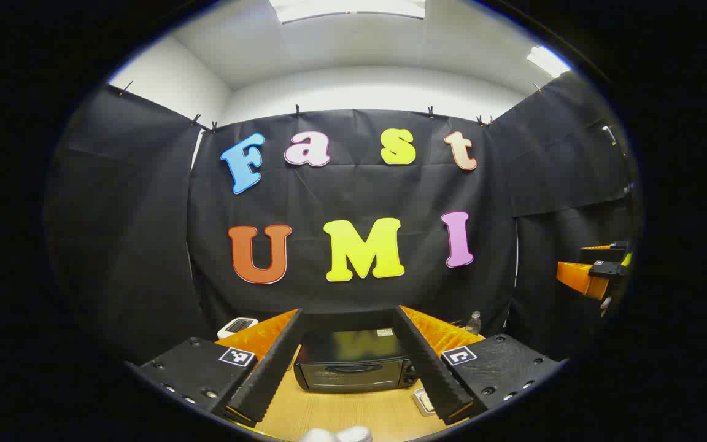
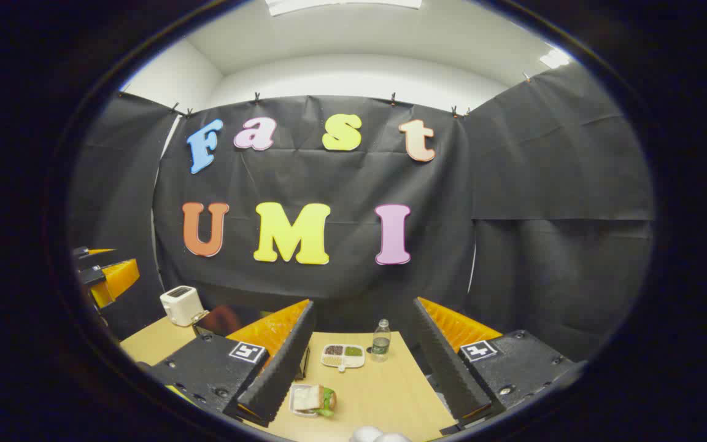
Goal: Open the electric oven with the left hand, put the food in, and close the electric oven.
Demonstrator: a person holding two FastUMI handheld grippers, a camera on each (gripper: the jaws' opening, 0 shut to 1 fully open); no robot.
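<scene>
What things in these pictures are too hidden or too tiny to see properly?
- Oven, left gripper view: its sides are hidden behind the left gripper's fingers; the dark door hides the inside.
- Sandwich, right gripper view: partly covered by a finger of the right gripper.
- Divided tray, right gripper view: the food is too small to name.
- Toaster, left gripper view: mostly hidden behind a finger.
</scene>
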